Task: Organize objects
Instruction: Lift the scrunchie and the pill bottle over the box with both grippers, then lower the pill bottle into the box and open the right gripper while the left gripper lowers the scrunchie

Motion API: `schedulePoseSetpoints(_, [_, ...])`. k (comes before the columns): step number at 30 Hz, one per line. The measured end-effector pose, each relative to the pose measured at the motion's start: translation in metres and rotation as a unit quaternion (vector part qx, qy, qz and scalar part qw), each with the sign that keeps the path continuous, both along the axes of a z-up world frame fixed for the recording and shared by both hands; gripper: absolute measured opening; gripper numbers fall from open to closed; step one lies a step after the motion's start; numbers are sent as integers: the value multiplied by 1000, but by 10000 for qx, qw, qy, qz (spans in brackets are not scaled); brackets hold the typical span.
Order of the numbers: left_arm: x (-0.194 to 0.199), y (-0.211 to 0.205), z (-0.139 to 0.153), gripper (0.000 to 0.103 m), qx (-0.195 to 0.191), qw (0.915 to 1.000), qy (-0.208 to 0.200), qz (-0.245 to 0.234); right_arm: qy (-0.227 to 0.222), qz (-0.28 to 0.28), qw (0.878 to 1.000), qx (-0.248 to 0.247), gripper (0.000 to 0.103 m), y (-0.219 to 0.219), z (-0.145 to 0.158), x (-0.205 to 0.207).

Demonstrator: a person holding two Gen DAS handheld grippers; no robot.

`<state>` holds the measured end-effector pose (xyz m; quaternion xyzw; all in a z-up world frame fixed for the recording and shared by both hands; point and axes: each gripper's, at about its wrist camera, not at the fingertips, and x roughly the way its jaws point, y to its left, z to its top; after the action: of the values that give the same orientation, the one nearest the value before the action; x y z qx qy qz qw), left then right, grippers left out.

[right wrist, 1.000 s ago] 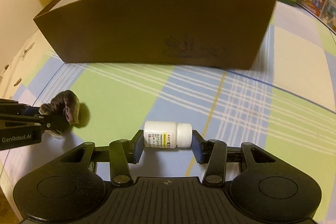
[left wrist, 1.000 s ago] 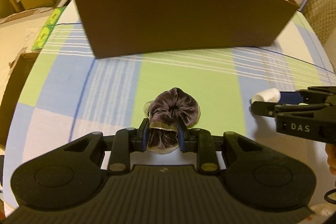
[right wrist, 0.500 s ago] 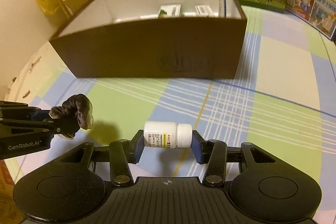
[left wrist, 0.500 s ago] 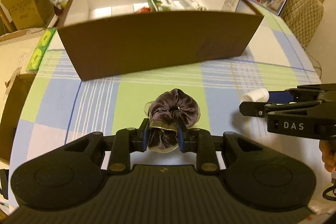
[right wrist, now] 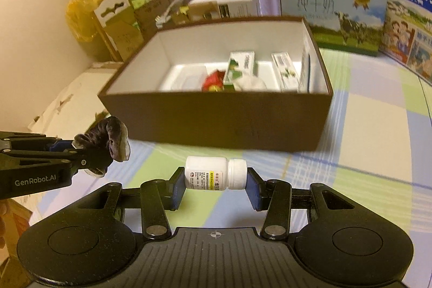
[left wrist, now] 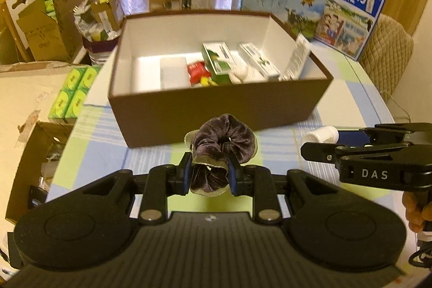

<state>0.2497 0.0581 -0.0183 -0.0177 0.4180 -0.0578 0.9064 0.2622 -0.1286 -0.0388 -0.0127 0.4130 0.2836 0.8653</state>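
My left gripper is shut on a dark purple velvet scrunchie, held in the air in front of the brown box. My right gripper is shut on a white pill bottle lying sideways between its pads, cap to the right. Both hang above the checked tablecloth, short of the box's near wall. The box is open, white inside, and holds several small cartons and a red packet. In the right wrist view the left gripper shows at the left with the scrunchie.
Milk cartons stand behind the box. Cardboard boxes and green packs crowd the area left of the table. A quilted chair back is at the right. A hand grips the right tool's handle.
Both grippers have risen with their objects, so the box's inside now shows. The grips have not changed.
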Motion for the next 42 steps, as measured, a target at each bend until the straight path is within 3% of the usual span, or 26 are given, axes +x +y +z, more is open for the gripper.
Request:
schedulePoseSetpoints(15, [48, 25, 28, 22, 137, 9989, -363, 267, -423, 22, 9988, 227, 44, 34, 30, 41])
schedulePoseSetpoints(42, [150, 55, -2, 22, 390, 9986, 32, 345, -223, -348, 9991, -89, 44, 71, -1, 133])
